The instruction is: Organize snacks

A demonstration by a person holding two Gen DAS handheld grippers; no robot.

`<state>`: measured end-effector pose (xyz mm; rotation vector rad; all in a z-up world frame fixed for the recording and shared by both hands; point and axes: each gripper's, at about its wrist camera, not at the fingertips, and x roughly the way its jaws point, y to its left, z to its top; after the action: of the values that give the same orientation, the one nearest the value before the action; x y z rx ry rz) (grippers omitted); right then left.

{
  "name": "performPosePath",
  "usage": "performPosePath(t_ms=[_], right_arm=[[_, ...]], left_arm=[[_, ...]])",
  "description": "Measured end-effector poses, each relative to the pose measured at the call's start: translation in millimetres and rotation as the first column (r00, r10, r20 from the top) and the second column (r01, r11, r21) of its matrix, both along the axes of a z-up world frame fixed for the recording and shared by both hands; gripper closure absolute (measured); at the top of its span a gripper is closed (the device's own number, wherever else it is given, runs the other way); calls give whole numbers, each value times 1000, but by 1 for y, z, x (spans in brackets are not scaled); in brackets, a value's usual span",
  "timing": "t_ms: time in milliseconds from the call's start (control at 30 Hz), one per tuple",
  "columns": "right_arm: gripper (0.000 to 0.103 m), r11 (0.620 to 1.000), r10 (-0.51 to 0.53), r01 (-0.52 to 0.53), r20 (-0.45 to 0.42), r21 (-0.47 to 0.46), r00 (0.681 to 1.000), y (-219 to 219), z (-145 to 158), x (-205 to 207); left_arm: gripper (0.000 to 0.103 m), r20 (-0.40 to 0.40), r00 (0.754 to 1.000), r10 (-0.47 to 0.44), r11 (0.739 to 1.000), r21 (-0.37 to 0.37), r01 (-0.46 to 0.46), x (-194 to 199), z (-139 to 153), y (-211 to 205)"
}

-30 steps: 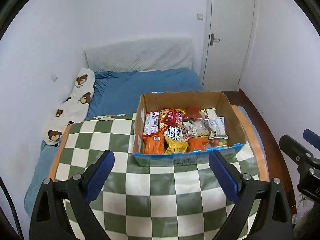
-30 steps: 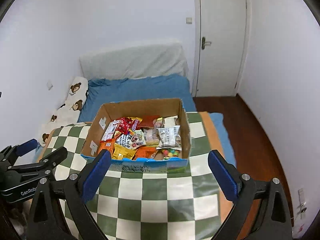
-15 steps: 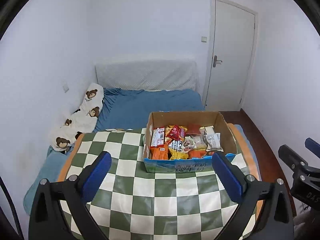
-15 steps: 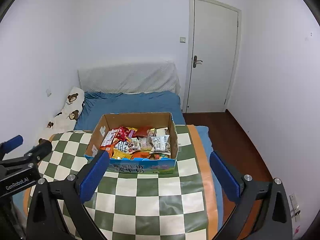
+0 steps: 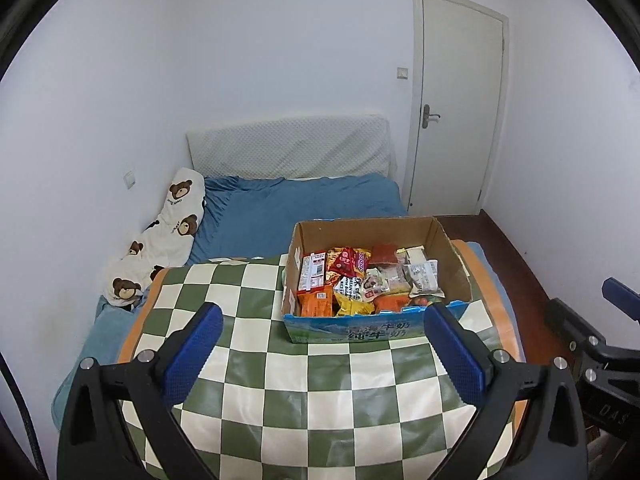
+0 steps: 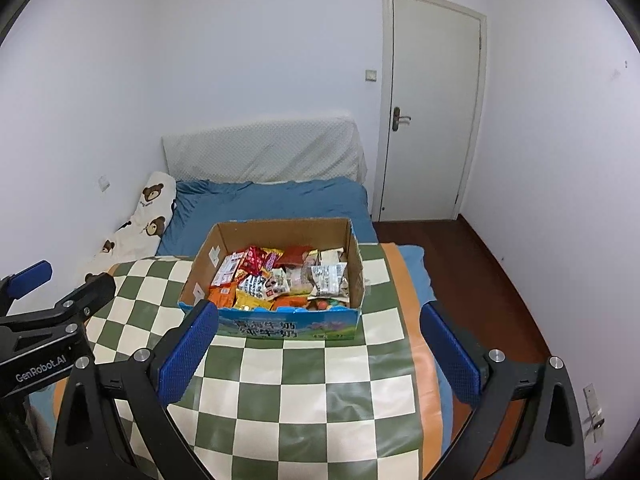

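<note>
Both grippers hovered above the near part of the checkered cloth [image 5: 320, 392], level with each other and pointed toward the far wall. The left gripper [image 5: 324, 356] had its two blue-padded fingers [image 5: 192, 350] spread wide apart with nothing between them. The right gripper [image 6: 320, 354] was released in the same way, its pads [image 6: 188, 352] splayed to either side of the box and gripping nothing. In the right wrist view, the left gripper showed at the left edge; in the left wrist view, the right one showed at the right edge.

One cardboard box [image 5: 374, 326] sat on the cloth toward its far right corner, its printed blue front wall facing the grippers and its flaps cut away. The snacks [image 5: 360, 280] all lay inside it, packed in overlapping layers: orange, yellow, red and white packets, too crowded to count exactly, though more than ten showed.

The cloth covered the near end of one bed [image 5: 304, 208] with a blue sheet. One bear-print pillow [image 5: 168, 236] lay along the bed's left edge. One closed white door [image 5: 456, 112] stood beyond the bed's far right corner.
</note>
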<state>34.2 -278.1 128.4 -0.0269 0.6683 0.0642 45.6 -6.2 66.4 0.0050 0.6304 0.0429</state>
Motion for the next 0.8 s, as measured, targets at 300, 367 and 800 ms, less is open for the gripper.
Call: performPosePath(t_ms=[300, 367, 800], right_arm=[[0, 1000, 8, -8, -26, -8, 1000, 5, -23, 37], [0, 1000, 4, -4, -26, -12, 1000, 6, -30, 48], [0, 999, -30, 26, -94, -48, 995, 5, -75, 120]], left_arm=[[0, -55, 998, 35, 999, 10, -35, 49, -25, 2], [0, -81, 996, 40, 999, 12, -39, 63, -33, 3], [0, -200, 980, 27, 999, 27, -22, 131, -78, -1]])
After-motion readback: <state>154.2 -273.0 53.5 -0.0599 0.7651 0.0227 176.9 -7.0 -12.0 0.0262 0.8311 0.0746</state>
